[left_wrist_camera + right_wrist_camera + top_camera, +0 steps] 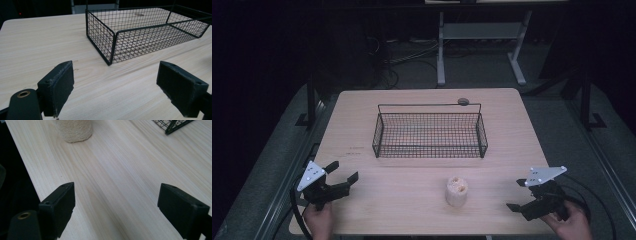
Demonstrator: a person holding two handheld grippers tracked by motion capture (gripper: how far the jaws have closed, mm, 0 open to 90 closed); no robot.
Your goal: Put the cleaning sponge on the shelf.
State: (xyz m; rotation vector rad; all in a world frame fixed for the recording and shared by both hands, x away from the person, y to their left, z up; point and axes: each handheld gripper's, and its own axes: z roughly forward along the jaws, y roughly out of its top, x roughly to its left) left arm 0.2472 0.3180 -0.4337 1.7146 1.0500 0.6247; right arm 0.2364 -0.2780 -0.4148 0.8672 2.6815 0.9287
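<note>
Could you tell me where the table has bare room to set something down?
Bare wood lies between the left gripper and the pale cylinder, and left of the wire basket. The strip between the cylinder and the right gripper is narrower. The basket itself looks empty.

No legible text or labels.

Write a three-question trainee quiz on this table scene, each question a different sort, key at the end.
1. True or false: the beige cylinder lies inside the wire basket.
2. Which gripper is nearer the cylinder? A) left gripper B) right gripper
3. Fill in: both grippers' jaws are ____.

Key:
1. False; it stands on the table, in front of the basket.
2. B.
3. Open, holding nothing.
</note>
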